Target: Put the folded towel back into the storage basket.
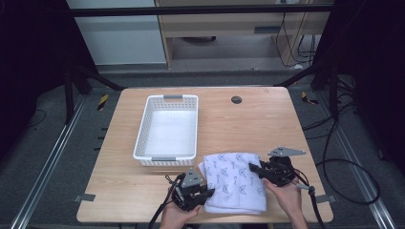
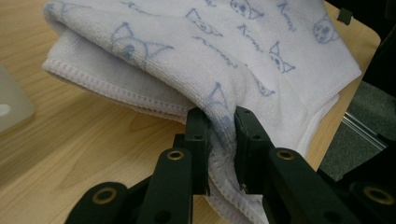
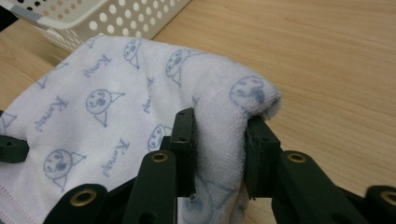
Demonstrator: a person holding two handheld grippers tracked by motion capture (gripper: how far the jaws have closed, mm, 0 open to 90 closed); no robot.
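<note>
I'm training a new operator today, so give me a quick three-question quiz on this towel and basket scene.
1. True or false: the towel lies inside the basket.
2. What does the left gripper hold? A) basket rim B) a fold of towel C) nothing
3. Fill in: the right gripper is shut on the ____.

Key:
1. False. It lies folded on the table, just in front of the basket, toward the person.
2. B. Its fingers pinch the cloth at the towel's left edge.
3. Towel. It clamps a thick fold at the right edge.
</note>
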